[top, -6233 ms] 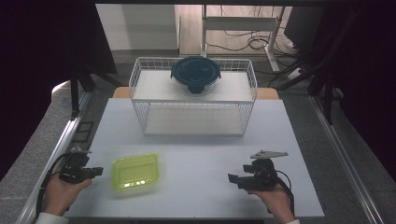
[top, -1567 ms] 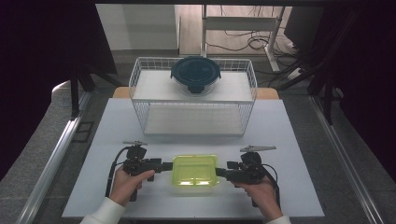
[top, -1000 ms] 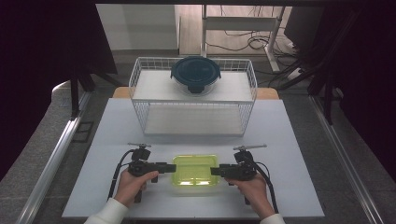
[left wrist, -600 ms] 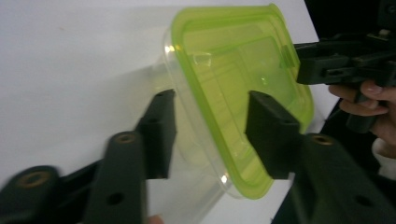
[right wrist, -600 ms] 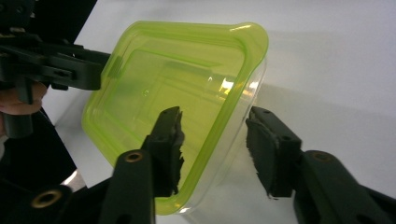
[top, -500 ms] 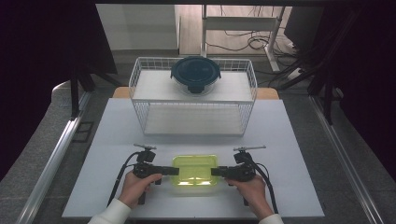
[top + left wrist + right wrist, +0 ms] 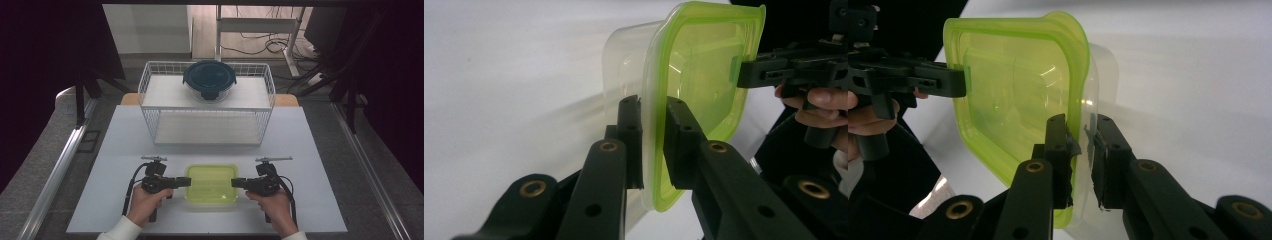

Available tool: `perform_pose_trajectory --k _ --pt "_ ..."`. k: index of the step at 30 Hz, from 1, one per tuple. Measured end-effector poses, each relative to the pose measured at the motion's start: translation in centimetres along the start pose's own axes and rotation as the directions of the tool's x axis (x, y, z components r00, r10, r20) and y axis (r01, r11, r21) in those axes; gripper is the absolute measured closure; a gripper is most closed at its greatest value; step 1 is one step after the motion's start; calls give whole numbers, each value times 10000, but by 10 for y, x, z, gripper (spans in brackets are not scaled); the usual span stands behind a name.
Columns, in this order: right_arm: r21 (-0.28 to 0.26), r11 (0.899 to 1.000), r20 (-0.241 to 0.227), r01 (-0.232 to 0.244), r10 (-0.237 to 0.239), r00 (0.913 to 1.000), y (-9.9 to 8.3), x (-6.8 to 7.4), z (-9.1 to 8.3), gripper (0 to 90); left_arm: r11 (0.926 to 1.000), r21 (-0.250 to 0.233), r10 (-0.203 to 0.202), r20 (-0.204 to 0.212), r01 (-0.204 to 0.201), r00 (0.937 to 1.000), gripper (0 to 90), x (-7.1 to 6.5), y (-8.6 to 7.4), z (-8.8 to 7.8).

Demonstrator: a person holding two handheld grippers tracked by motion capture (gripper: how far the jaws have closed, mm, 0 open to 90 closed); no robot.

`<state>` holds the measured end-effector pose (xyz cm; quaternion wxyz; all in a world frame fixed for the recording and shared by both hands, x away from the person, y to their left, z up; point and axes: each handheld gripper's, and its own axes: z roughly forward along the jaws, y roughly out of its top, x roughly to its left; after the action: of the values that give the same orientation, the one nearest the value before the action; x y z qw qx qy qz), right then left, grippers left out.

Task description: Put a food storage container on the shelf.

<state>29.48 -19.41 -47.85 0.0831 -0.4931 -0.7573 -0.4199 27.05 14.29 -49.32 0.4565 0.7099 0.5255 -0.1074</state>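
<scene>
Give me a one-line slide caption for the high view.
Left gripper and right gripper clamp opposite edges of the green-lidded container on the white table, wire basket behind.

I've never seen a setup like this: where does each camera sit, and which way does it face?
High view: above the table, facing forward and down; both hands, left gripper, right gripper.
Left gripper view: on that gripper, along its jaws clamping the green-lidded container.
Right gripper view: likewise, from the opposite rim.
All share the container.
</scene>
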Motion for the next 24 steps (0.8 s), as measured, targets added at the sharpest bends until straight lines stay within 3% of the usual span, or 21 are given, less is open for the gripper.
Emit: perform_pose_trajectory --k 8,24 --pt "-325 9946 134 990 -987 9950 5 17 -11 772 9973 -370 630 -8 -629 9980 802 -11 4 -16" --pt "-741 9807 334 1809 -1788 9833 10 32 -23 773 9905 -669 1195 -144 -1202 9927 802 -23 9 -29"
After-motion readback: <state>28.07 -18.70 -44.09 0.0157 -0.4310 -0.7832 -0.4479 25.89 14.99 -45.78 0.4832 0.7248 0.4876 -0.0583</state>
